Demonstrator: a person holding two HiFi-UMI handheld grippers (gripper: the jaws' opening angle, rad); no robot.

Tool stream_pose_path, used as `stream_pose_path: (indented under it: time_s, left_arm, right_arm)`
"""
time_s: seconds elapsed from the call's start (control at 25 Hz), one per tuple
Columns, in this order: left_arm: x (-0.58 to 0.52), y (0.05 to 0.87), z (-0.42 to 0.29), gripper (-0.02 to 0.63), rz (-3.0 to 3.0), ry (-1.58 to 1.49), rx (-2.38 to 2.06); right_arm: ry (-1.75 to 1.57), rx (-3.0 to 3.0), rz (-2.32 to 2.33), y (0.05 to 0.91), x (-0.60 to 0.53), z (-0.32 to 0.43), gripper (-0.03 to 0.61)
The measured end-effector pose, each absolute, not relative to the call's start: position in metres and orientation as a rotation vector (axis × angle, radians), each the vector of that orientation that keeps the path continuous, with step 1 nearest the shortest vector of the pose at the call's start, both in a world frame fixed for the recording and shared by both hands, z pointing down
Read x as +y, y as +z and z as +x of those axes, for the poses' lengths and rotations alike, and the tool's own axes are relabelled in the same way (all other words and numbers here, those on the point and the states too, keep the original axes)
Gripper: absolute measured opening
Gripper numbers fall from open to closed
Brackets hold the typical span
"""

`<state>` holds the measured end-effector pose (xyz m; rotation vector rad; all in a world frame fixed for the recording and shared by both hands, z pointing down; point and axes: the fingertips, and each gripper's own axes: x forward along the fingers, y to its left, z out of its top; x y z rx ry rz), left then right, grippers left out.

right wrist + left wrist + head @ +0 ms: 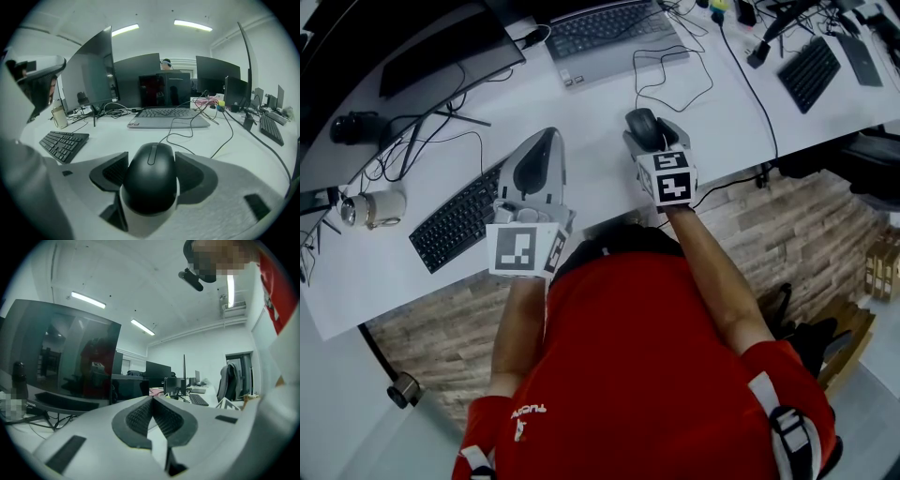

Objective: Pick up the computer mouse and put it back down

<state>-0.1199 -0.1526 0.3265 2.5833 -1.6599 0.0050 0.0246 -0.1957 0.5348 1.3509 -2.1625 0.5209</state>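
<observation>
The black wired computer mouse lies on the white desk in front of the laptop, its cable trailing away towards the back. My right gripper reaches down over it, and both dark pads touch the mouse's sides. Whether the mouse is off the desk I cannot tell. To the left, my left gripper hovers level above the desk by the keyboard. Its jaws meet at the tip with nothing between them.
A black keyboard lies left of the left gripper, with a mug beyond it. An open laptop and a dark monitor stand at the back. Loose cables cross the desk; a second keyboard is far right.
</observation>
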Motion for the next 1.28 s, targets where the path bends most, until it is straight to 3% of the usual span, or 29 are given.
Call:
stream_pose_path:
  time_s: [1.28]
  left_arm:
    - [-0.149,0.310,-0.112,0.009,2.623,-0.024,-1.649]
  right_arm:
    - [0.309,-2.614,1.438,0.289,-0.156,0.045,0.311]
